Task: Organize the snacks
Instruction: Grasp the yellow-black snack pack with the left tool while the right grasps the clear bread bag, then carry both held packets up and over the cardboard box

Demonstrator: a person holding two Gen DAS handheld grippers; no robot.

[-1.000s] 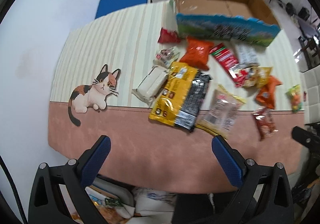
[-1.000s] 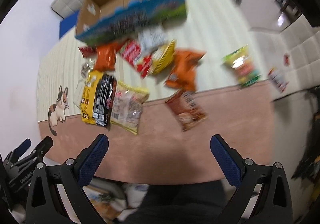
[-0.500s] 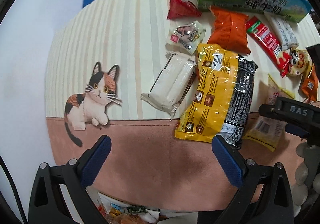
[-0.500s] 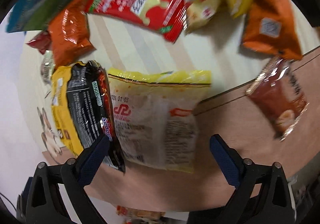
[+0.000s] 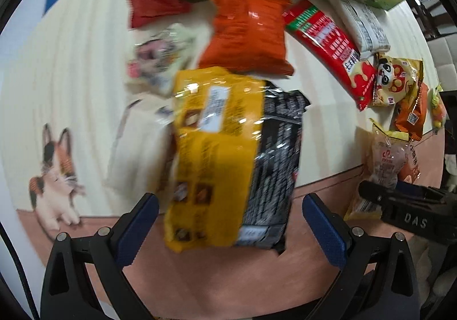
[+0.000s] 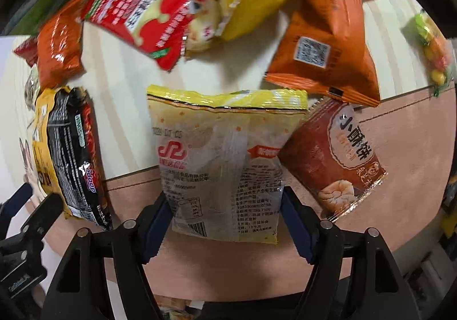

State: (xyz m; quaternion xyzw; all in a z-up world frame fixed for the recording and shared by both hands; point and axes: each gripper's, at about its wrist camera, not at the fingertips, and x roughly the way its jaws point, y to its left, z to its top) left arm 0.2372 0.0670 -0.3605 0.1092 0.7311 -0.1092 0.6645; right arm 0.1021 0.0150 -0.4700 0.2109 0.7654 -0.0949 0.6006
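Two grippers stand over the worktop (image 6: 400, 148). The right gripper (image 6: 225, 215) is closing, its pads at the sides of the pale yellow-edged packet (image 6: 220, 160) at 6 o'clock in its view, apparently touching. Risk: the slack film crumples or slips, or the brown packet (image 6: 334, 160) touching it at 3 o'clock drags along. The left gripper (image 5: 228, 228) is spread, straddling the lower end of the yellow-and-black pack (image 5: 228, 160); a close here could pinch only film.
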